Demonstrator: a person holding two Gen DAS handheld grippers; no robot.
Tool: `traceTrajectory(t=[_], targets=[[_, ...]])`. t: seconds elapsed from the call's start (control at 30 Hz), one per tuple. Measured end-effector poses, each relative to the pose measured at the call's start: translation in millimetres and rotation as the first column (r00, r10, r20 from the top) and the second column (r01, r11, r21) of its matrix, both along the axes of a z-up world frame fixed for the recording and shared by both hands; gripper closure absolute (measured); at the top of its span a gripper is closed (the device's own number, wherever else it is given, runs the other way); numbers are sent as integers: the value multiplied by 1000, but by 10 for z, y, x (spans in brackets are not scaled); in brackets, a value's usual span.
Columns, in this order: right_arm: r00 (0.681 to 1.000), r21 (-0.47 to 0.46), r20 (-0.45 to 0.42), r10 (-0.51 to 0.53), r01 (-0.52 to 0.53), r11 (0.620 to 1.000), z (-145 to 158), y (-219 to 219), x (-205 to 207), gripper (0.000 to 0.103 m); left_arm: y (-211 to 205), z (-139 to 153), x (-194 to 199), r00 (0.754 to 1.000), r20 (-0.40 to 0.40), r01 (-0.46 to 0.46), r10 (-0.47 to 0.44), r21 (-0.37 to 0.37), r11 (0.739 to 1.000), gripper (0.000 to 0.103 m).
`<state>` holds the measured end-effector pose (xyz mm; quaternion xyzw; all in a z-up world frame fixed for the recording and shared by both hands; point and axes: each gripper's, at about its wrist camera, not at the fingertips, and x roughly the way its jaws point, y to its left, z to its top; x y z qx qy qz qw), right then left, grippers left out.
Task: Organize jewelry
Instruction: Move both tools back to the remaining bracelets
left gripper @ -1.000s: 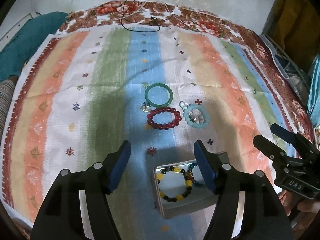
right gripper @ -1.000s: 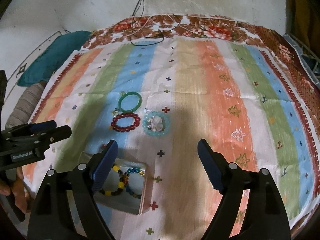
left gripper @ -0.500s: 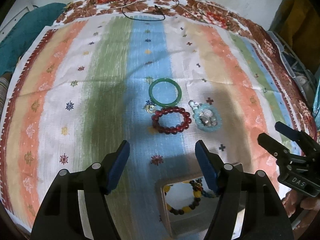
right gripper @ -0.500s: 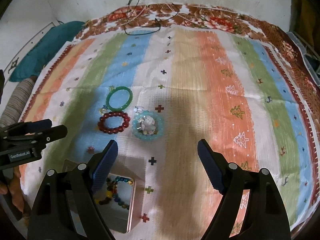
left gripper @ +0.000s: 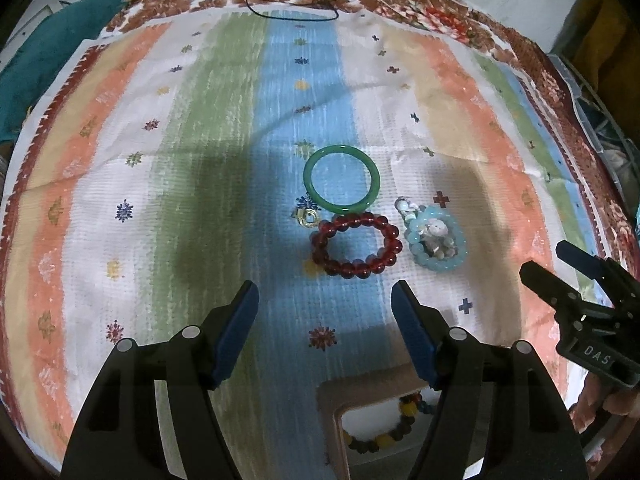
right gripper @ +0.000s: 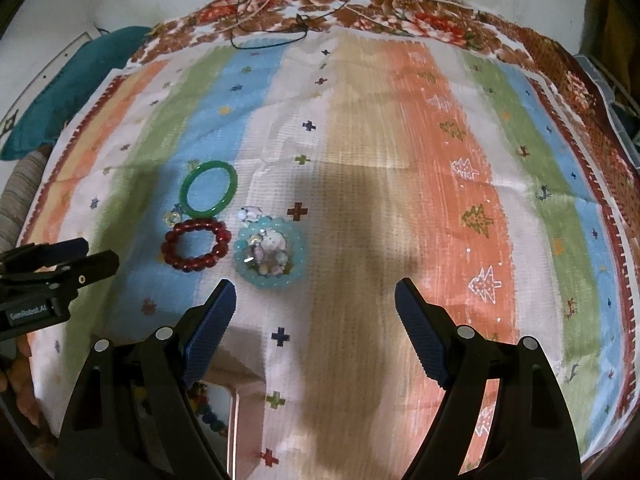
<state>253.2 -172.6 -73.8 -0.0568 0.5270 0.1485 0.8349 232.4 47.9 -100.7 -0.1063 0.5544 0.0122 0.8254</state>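
A green bangle (left gripper: 341,178) (right gripper: 208,188), a red bead bracelet (left gripper: 356,244) (right gripper: 196,244), a light-blue bead bracelet with pale charms inside (left gripper: 436,243) (right gripper: 269,257) and a small gold ring (left gripper: 307,216) lie together on the striped cloth. A metal tin (left gripper: 362,420) (right gripper: 224,412) holding a yellow-and-dark bead bracelet (left gripper: 384,438) sits near me. My left gripper (left gripper: 325,334) is open and empty, just short of the red bracelet. My right gripper (right gripper: 315,332) is open and empty, right of the jewelry; it also shows in the left wrist view (left gripper: 560,264).
The striped cloth (right gripper: 400,160) covers a floral-edged surface. Black and tan cords (left gripper: 292,4) lie at the far edge. A teal cushion (right gripper: 72,80) is at the far left. A clear plastic bin (left gripper: 600,120) stands at the right.
Both grippers have moved forward toward the loose jewelry. The tin has slid toward the bottom of both views. Both stay open.
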Motion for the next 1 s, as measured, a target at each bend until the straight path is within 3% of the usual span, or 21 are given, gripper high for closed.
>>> traceTrajectory(t=[1.0], targets=[[996,-73,-75,-40,34,997,-526,108,445,21,-2,-484,385,994,-95,49,-48,9,999,34]])
